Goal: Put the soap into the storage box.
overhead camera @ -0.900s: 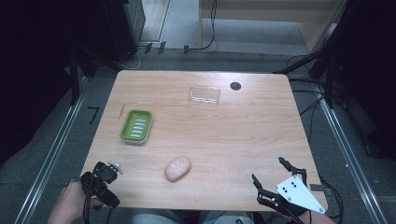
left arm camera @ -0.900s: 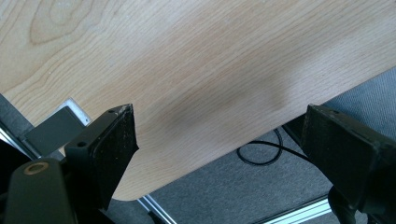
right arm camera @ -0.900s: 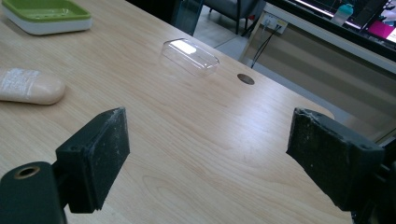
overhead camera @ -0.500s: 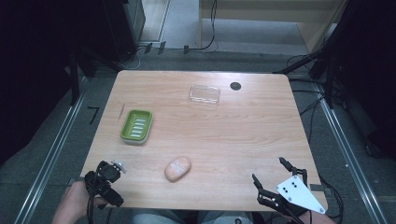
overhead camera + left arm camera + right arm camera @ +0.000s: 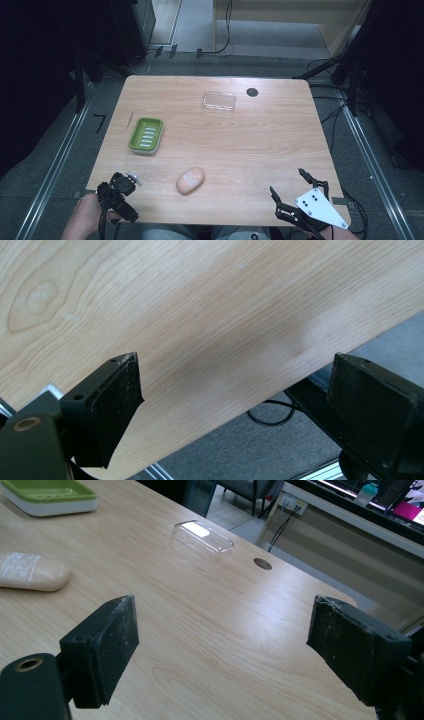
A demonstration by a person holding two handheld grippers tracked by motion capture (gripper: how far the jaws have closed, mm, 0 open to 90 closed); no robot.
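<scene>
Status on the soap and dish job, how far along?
Done: nothing visible. The soap bar lies on the table, apart from the green soap dish; the clear lid sits apart near the far edge.
In hand: nothing. Left gripper and right gripper are open at the near edge.
Left: likely soap into dish, lid on.

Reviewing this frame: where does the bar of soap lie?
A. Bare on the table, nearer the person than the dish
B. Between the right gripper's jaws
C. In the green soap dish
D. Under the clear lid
A: the soap lies on the bare table, apart from the green soap dish and the clear lid.
</scene>
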